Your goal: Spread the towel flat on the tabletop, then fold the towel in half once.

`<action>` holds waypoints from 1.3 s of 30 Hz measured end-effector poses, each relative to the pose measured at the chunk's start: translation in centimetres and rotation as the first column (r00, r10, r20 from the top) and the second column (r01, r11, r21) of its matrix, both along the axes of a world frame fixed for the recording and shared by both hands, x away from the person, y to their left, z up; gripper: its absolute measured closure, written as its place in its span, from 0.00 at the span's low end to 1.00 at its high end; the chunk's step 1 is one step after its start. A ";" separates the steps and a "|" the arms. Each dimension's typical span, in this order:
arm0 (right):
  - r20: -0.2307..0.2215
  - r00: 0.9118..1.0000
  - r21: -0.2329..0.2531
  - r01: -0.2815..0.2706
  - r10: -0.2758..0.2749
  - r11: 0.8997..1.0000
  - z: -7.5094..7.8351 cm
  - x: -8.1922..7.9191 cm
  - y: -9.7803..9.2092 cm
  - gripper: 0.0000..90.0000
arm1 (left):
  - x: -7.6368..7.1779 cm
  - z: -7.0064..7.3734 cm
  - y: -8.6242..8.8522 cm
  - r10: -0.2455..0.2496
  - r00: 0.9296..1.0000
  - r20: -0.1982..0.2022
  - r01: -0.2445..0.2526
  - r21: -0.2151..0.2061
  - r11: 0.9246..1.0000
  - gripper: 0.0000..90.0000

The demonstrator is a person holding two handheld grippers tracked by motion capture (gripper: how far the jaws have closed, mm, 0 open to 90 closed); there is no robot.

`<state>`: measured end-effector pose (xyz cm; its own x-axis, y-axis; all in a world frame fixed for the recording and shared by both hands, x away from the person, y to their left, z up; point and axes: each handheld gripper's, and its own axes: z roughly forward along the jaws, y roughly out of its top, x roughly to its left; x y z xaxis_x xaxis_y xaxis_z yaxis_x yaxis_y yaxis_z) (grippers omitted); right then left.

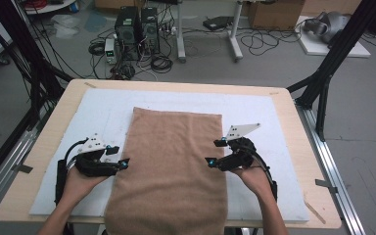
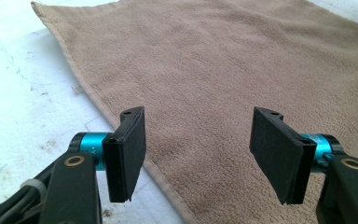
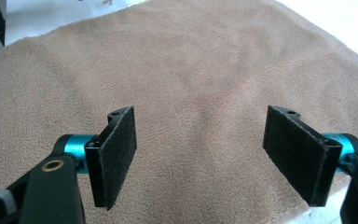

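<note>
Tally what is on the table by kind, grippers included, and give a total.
Brown towel: 1
White mat under it: 1
Grippers, both open at the towel's side edges: 2, left gripper and right gripper
Total: 4

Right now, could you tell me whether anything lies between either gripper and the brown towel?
Nothing visible does. The brown towel lies flat on the white mat, with the left gripper open at its left edge and the right gripper open at its right edge, jaws pointing straight at bare cloth.
</note>
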<state>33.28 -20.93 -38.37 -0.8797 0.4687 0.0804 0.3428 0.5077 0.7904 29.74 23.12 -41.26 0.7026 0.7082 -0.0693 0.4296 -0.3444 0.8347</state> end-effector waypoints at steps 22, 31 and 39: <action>-0.006 0.999 -0.026 0.042 -0.043 0.999 0.4 3.4 0.6 0.27 | 4.5 2.5 -1.4 0.016 1.000 0.008 -0.016 -0.011 1.000 0.41; 0.000 0.995 -0.029 0.100 -0.100 0.995 0.6 6.3 0.2 0.29 | 8.3 2.4 -1.6 0.046 0.999 -0.028 -0.046 -0.005 0.999 0.46; -0.017 0.983 -0.042 0.183 -0.183 0.982 -1.2 8.2 -0.9 0.35 | 10.5 0.3 -2.1 0.030 0.999 -0.030 -0.028 0.055 0.998 0.50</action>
<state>41.49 -21.83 -39.57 -0.7771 0.6248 0.0761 0.4491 0.4658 0.7624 40.28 21.00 -40.92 0.6797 0.7317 -0.0517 0.4654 -0.3757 0.8014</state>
